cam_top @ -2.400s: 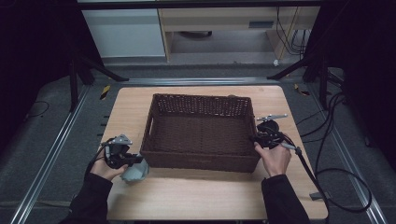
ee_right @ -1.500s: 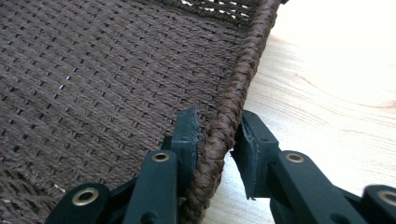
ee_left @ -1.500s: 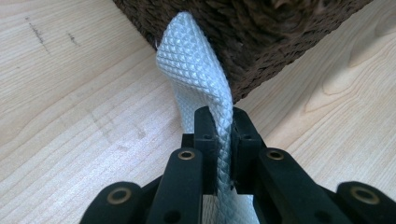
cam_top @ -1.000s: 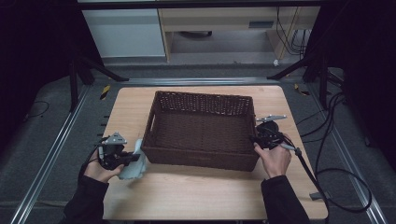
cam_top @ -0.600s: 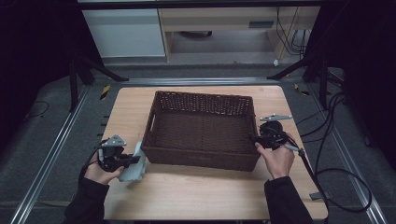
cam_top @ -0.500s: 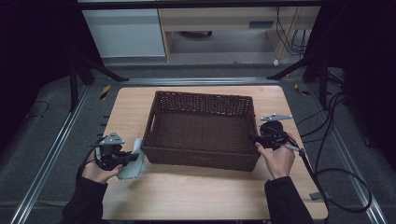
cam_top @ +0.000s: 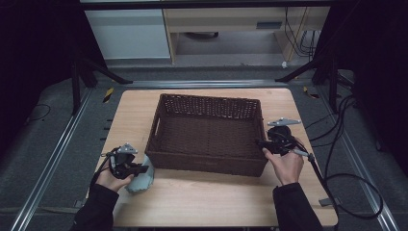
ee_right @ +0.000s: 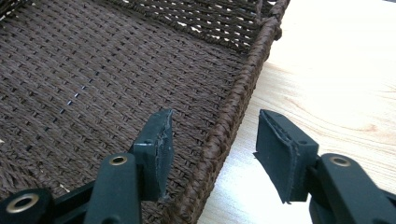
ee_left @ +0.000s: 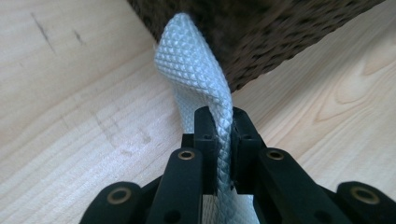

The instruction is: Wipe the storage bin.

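Left gripper point(ee_left: 223, 140) pinches a white cloth point(ee_left: 196, 74); right gripper point(ee_right: 210, 154) (jaws just opening) straddles the basket point(ee_right: 233, 116) rim.

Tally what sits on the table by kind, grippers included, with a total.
Basket: 1
Cloth: 1, white, pinched in the left gripper
Grippers: 2, counting the right gripper, jaws apart astride the basket rim
Total: 4

Dark sleeves, black two-jaw grippers

The person wore black long sleeves; each gripper, the left gripper point(cam_top: 126, 166) and the right gripper point(cam_top: 278, 141), was black with brass-ringed screw holes, a grey three-cornered top plate and a trailing black cable.
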`<state>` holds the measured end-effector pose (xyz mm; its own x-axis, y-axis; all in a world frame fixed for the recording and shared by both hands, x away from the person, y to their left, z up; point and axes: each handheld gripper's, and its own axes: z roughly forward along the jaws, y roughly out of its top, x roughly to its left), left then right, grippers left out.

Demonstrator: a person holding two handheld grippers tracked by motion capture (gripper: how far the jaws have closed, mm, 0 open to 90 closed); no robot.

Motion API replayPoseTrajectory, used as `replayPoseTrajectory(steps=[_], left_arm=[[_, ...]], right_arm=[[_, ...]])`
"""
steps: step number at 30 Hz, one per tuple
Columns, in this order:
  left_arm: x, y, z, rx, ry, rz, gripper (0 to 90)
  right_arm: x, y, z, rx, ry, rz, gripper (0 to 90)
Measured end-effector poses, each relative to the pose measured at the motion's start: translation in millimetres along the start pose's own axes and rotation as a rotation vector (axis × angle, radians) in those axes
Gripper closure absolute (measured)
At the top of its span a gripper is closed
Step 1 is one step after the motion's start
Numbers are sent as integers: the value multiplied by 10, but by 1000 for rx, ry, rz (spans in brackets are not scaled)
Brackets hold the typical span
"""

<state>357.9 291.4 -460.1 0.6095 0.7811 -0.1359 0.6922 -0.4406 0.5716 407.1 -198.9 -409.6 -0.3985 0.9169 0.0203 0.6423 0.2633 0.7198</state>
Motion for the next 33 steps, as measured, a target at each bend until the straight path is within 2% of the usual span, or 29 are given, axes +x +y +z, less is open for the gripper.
replayPoseTrajectory(steps=[6, 11, 15, 18, 20, 23, 29, 33], left_arm=[[32, -19, 9, -4, 5, -14, 830], [106, -32, -215, -48, 56, -46, 830], [231, -62, -413, -85, 133, -101, 830], [317, -93, -458, -72, 199, -115, 830], [388, -124, -456, -64, 238, -132, 829], [481, -183, -423, -42, 271, -168, 829], [574, -239, -363, -18, 287, -204, 824], [589, -240, -320, -5, 291, -206, 805]], right_arm=[[-16, 1, -29, -12, 6, 5, 459], [-29, 1, -65, -20, 10, 14, 452], [-59, -14, -102, -31, 15, 24, 445], [-96, -38, -114, -30, 14, 34, 443], [-115, -51, -120, -30, 13, 42, 440], [-130, -58, -117, -34, 19, 42, 435], [-130, -55, -117, -32, 19, 36, 434], [-132, -55, -117, -30, 21, 35, 432]])
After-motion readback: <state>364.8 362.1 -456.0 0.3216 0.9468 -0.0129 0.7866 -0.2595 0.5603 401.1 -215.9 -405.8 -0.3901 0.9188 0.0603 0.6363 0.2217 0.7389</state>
